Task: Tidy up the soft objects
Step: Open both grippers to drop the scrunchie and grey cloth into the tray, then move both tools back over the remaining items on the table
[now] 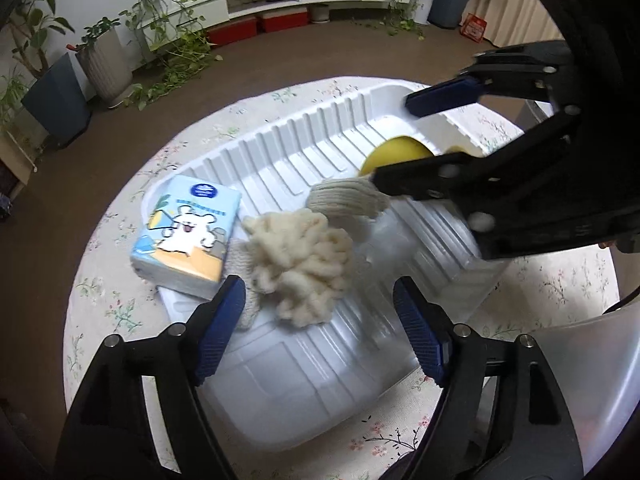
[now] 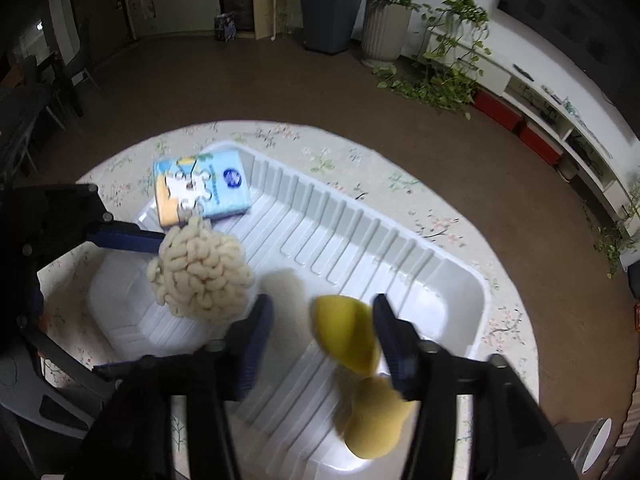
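Oddly, the tissue pack (image 1: 188,232) shows a white cartoon bear and a round blue logo, its small print too blurred to read. It leans at one end of the white ribbed tray (image 1: 304,152) on the floral-clothed counter (image 1: 104,292). Left gripper (image 1: 320,316) jaws stand released above the cream yarn pom-pom (image 1: 304,268); right gripper (image 2: 324,340) jaws stand released around a blurred yellow sponge (image 2: 344,332), not pressing it. Bare tray floor lies between.

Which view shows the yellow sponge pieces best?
The right wrist view: both yellow sponge pieces lie in the white tray just ahead of the right gripper. In the left wrist view the yellow sponge pieces are mostly hidden behind the right gripper.
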A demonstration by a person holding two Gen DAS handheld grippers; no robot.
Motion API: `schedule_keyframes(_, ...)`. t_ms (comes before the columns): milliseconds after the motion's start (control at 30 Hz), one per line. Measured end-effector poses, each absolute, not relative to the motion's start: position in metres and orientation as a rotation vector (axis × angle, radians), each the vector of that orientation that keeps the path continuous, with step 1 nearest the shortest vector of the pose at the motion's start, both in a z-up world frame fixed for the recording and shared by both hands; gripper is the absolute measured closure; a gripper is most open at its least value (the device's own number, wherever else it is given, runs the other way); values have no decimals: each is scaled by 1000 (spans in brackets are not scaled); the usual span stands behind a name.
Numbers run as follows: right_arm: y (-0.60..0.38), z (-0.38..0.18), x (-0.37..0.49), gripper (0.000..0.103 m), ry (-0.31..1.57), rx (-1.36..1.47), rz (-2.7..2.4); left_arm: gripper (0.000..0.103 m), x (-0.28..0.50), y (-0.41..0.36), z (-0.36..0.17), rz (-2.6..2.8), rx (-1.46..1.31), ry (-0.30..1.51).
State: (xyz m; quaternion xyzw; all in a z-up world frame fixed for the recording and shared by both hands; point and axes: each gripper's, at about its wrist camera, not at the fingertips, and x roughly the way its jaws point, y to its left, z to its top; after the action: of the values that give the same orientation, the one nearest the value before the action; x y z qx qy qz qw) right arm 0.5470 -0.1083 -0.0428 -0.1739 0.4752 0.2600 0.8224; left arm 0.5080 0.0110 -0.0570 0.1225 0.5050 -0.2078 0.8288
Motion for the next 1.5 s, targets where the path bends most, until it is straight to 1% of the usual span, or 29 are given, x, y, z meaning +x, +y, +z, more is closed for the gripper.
schedule_keyframes(33,-112,-39,546,27,1002,-359,550,12,506,13,-54,-438,249,1064)
schedule_keyframes(67,-114,-36,545,20,996,-349,548,7,505,17,-49,-434,232,1052)
schedule_keyframes(100,-118,-33,544,12,991,-338,545,0,503,19,-45,-427,224,1041)
schedule_keyframes(133,-122,-29,542,7,985,-326,541,0,501,22,-42,-420,220,1033)
schedule_keyframes(167,-127,-25,540,0,975,-317,534,0,498,25,-35,-406,212,1015)
schedule_keyframes(300,-149,-10,532,0,935,-261,499,0,486,36,-15,-363,195,953)
schedule_keyframes(533,-188,17,510,0,866,-168,436,0,464,50,4,-321,168,913)
schedule_keyframes(700,-224,43,472,0,795,-87,404,0,417,73,29,-258,122,817)
schedule_keyframes(800,-248,48,441,0,771,-39,398,0,387,86,38,-236,95,785)
schedule_keyframes(933,-269,42,399,0,762,1,403,0,338,96,40,-206,80,767)
schedule_keyframes(1100,-286,20,339,0,778,55,411,0,273,102,33,-168,41,748)
schedule_keyframes(1267,-287,-4,279,0,790,72,405,0,209,96,19,-131,24,727)
schedule_keyframes(1500,-271,-26,212,0,805,66,415,0,147,76,-7,-158,-4,774)
